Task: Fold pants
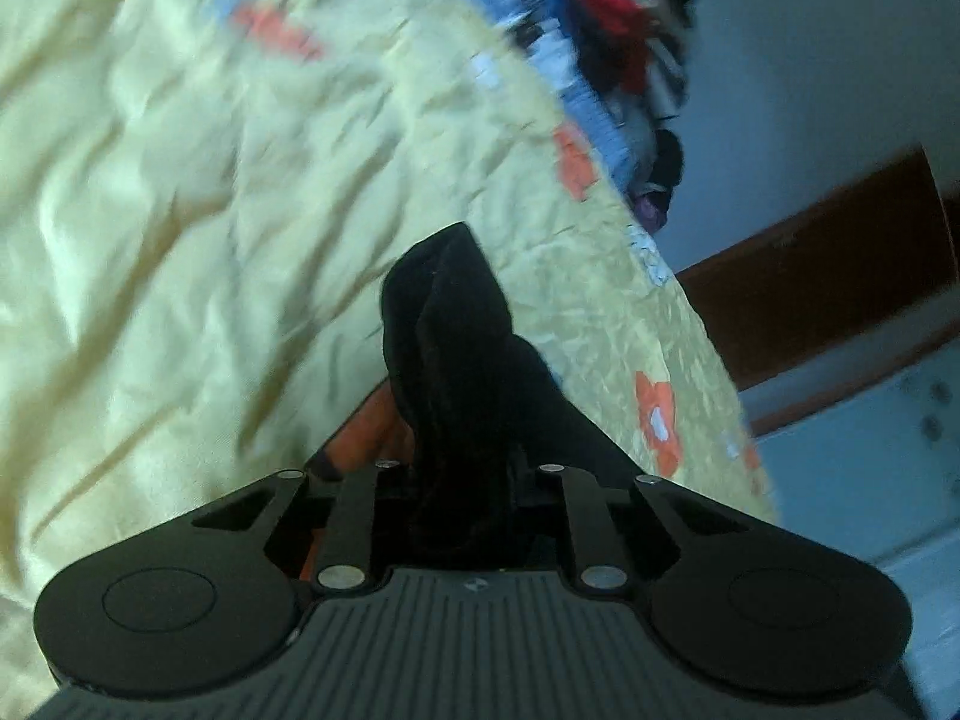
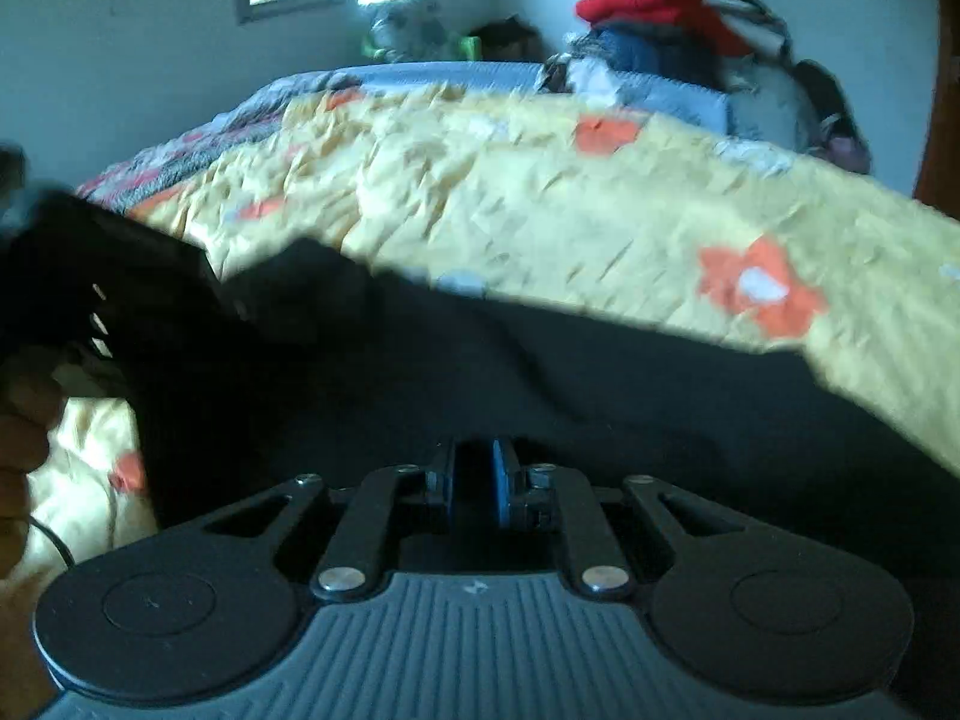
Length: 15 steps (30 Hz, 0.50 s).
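Now I have the pants (image 1: 456, 348) bunched in my left gripper (image 1: 462, 420): black cloth fills the space between the fingers and stands up past them in a crumpled peak, so that grip looks real, though the pads themselves are hidden under the fabric. My right gripper (image 2: 477, 480) has its blue pads (image 2: 499, 483) drawn nearly together, with only a narrow gap; the pants (image 2: 540, 384) spread dark right in front of it, but I cannot tell from here whether any cloth is actually pinched. The rest of the garment lies across the near edge of the yellow bedspread (image 2: 510, 192), running toward the left where my other gripper's dark body (image 2: 102, 288) shows. A pile of clothes (image 2: 672, 18) sits at the far right, well apart.

To do this step well, I judge I should draw the two held points apart until the edge between them is taut, keep both at the same height, and lay the fabric flat on the bedspread before folding. If my right side holds nothing, I should re-grip first. The thick bunch on the left may fold lumpy unless I shake it smooth.
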Each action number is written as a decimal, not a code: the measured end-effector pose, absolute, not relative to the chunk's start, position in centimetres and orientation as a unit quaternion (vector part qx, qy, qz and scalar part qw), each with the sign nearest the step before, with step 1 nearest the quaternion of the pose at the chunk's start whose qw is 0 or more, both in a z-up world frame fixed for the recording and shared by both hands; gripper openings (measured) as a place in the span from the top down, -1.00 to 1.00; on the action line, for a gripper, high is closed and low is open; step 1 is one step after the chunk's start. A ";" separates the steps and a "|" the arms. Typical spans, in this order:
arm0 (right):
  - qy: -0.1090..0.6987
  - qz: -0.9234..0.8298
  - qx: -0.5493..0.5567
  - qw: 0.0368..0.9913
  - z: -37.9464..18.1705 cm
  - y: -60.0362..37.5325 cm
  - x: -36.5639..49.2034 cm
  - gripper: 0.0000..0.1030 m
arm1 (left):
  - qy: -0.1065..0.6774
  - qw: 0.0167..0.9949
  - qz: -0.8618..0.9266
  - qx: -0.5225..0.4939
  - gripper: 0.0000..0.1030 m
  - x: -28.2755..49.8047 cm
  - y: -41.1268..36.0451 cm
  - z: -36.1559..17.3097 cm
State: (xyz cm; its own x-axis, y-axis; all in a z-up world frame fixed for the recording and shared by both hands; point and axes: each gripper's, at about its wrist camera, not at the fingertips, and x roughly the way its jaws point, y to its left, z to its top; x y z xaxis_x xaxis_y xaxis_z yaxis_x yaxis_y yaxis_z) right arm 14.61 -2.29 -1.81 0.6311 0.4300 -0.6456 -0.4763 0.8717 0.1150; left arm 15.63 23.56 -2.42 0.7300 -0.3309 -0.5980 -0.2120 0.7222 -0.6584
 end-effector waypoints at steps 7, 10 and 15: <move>0.273 0.317 0.140 0.898 1.8 -6.7 12.3 0.76 | 0.259 0.944 -0.051 -0.200 0.63 10.8 14.7 5.5; 0.257 0.333 0.192 0.887 3.3 -9.1 11.8 0.76 | 0.239 0.953 -0.075 -0.171 0.63 9.8 10.6 7.3; 0.242 0.307 0.265 0.882 3.7 -15.9 10.0 0.76 | 0.239 0.953 -0.126 -0.139 0.62 10.0 3.7 7.8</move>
